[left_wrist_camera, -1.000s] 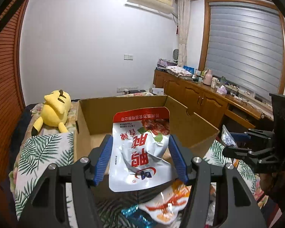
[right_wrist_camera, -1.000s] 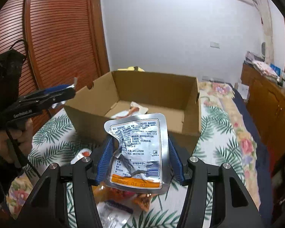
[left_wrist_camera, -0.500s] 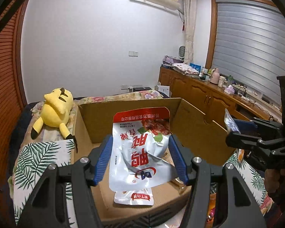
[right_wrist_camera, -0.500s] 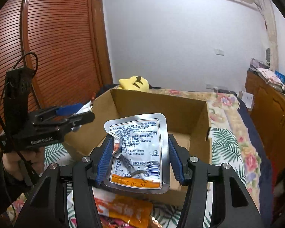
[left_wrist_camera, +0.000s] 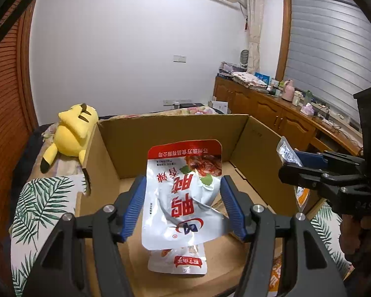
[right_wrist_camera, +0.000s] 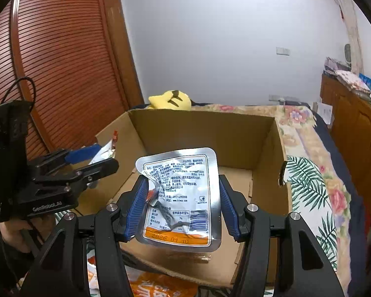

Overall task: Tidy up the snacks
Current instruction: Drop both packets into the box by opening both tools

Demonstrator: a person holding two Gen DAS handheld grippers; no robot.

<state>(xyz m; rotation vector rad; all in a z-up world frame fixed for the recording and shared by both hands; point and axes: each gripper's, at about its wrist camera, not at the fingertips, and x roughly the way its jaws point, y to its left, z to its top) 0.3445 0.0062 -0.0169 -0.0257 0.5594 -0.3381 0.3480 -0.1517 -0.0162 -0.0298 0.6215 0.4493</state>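
Two snack pouches are in the air at once, one in each tool, both over the open brown cardboard box (left_wrist_camera: 175,133) on the leaf-print bedspread (left_wrist_camera: 39,198). The left gripper (left_wrist_camera: 183,205) is clamped by its blue pads on a white-and-red foil snack pouch with large red characters (left_wrist_camera: 183,193), held upright between the jaws with its red band at the far end. The right gripper (right_wrist_camera: 180,203) grips a silver foil pouch with a printed label and an orange date strip (right_wrist_camera: 180,193), creased along its left edge.

To do this step well, I would carry each pouch fully past the near wall of the box before letting go, and lower it close to the floor so the light, slippery foil does not flutter out or land on the rim. Releasing one hand at a time looks wise, since the two tools sit just beside each other over the same opening. The left pouch hangs directly above a smaller white packet with a red label (left_wrist_camera: 178,259) already lying on the box floor; setting it beside that packet, not on top, would keep things tidy. The right pouch sits over the near edge of the box, so it needs to travel further in. More orange wrappers (right_wrist_camera: 158,284) lie outside, below the near wall. A yellow plush toy (left_wrist_camera: 71,128) rests beyond the box.
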